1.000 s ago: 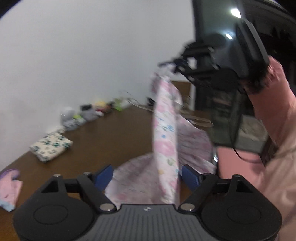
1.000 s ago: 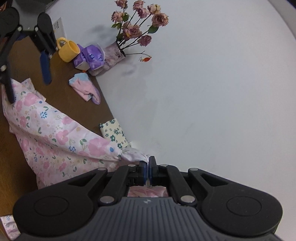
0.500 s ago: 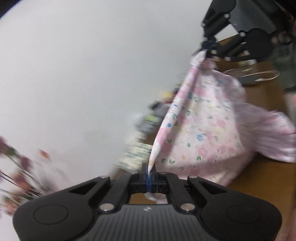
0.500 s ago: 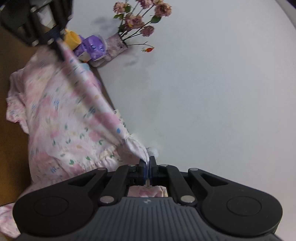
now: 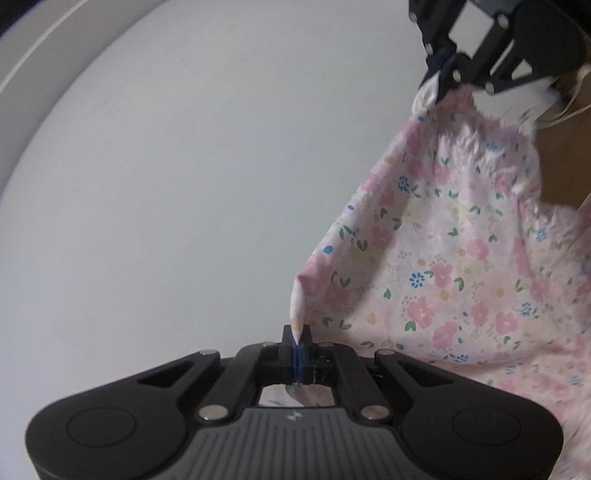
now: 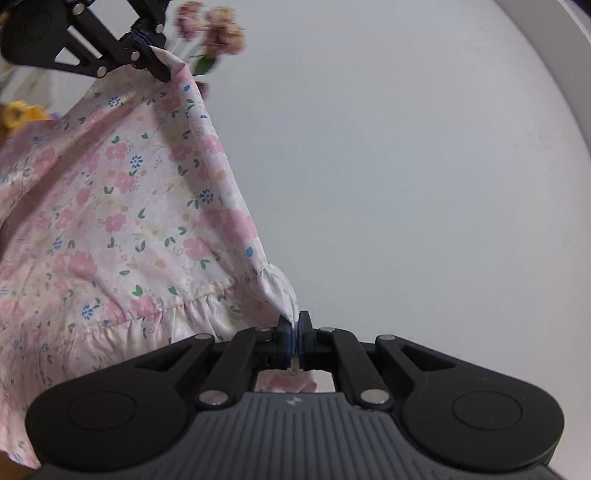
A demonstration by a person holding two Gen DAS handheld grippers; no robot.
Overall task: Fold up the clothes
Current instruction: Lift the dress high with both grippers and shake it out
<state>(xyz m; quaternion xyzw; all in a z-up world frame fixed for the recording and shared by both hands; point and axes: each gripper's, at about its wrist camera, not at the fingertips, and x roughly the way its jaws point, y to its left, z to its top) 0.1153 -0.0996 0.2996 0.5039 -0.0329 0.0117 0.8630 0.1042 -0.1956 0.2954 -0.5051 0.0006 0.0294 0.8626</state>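
Garment: pink floral garment, lifted in the air, held at two points and hanging as a sheet between the two tongs.
Left tongs: left gripper clamped tight on a thin pinch of the cloth's edge; fabric runs up and to the right from its tips.
Right tongs: right gripper likewise closed on a gathered, ruffled corner; fabric runs up and to the left from its tips.
Cross-check: each wrist view shows the other tool at the far end of the held edge, top right for the left view, top left for the right view, jaws shut on cloth.
Long axis: the held edge runs from one tongs to the other, fairly taut with a slight sag; the body of the cloth drops away below it.
Nearer hand: neither; each holds one end, so both share the load equally.
Background: white wall; blurred dried flowers and a yellow object behind the cloth; brown surface past the garment.
Stage, judged: spread for a fold or laying down; which fold cannot be told.
Risk, judged: small pinches could slip if the tongs pull further apart.
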